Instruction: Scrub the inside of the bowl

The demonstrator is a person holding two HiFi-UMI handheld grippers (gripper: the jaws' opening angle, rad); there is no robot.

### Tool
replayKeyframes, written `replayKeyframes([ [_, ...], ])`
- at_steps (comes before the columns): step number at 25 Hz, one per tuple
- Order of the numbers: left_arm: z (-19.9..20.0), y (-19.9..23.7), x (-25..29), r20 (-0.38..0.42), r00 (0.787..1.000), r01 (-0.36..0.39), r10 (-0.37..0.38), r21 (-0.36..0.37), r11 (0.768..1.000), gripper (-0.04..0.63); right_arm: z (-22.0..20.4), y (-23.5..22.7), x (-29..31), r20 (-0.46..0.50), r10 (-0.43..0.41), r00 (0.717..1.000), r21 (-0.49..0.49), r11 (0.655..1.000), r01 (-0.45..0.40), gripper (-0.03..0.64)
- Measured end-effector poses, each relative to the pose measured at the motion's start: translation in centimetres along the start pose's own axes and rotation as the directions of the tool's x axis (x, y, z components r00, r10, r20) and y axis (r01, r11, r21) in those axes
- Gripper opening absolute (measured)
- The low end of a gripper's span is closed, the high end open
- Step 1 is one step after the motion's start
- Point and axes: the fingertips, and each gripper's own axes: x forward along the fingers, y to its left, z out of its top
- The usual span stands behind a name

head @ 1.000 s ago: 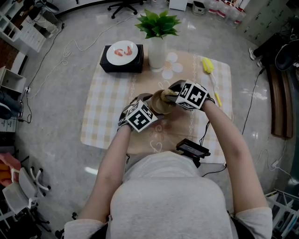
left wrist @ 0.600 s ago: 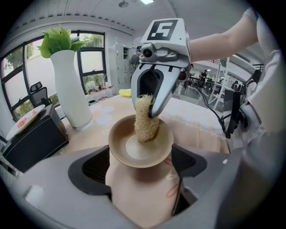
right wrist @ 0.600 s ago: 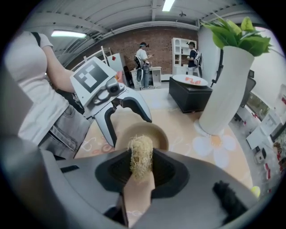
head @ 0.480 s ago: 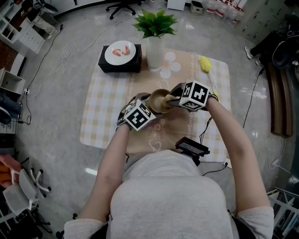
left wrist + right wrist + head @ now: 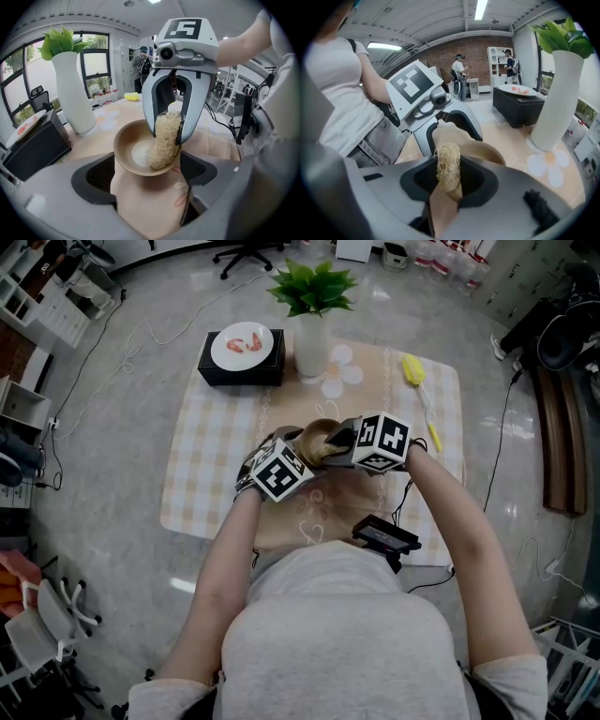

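Just ahead of the person, over the checked cloth [image 5: 211, 456], the left gripper [image 5: 149, 169] grasped the tan bowl [image 5: 129, 150] between widely spread jaws. From 3 o'clock, the right gripper [image 5: 449, 178] was clenched on a loofah scrubber [image 5: 164, 140], its tip pressed against the bowl's inner wall. Scrubbing seemed under way, yet with one side met, the remaining inside probably awaited; farther off at 12 o'clock stood a white vase [image 5: 312, 348].
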Motion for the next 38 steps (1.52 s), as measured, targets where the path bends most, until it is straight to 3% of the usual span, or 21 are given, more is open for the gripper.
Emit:
replayKeyframes([
  [4,0.1,0.0,0.0,-0.003,1.000,-0.005,0.005,0.005,1.000,0.445,0.9,-0.8,0.6,0.068,-0.029,0.997,0.060,0.998,0.025,0.104],
  [8,0.0,-0.1,0.0,-0.006,1.000,-0.008,0.008,0.005,1.000,0.443,1.1,-2.7,1.2,0.093,-0.132,0.987,0.124,0.985,0.121,0.104],
  [13,0.0,0.0,0.0,-0.006,1.000,-0.011,0.011,0.004,1.000,0.443,0.5,-5.0,1.3,0.036,-0.268,0.963,0.134,0.956,0.261,0.104],
  [20,0.0,0.0,0.0,-0.004,1.000,-0.015,0.015,0.004,1.000,0.442,-0.2,-6.5,0.7,-0.043,-0.380,0.924,0.115,0.917,0.382,0.104],
  [29,-0.1,0.0,0.0,-0.001,1.000,-0.016,0.016,-0.001,1.000,0.440,-1.6,-7.5,-0.4,-0.144,-0.358,0.922,0.245,0.890,0.384,0.104],
  [38,-0.1,0.0,0.0,-0.002,1.000,-0.014,0.014,-0.005,1.000,0.440,-2.9,-6.6,-0.8,-0.208,-0.269,0.941,0.341,0.882,0.327,0.104],
])
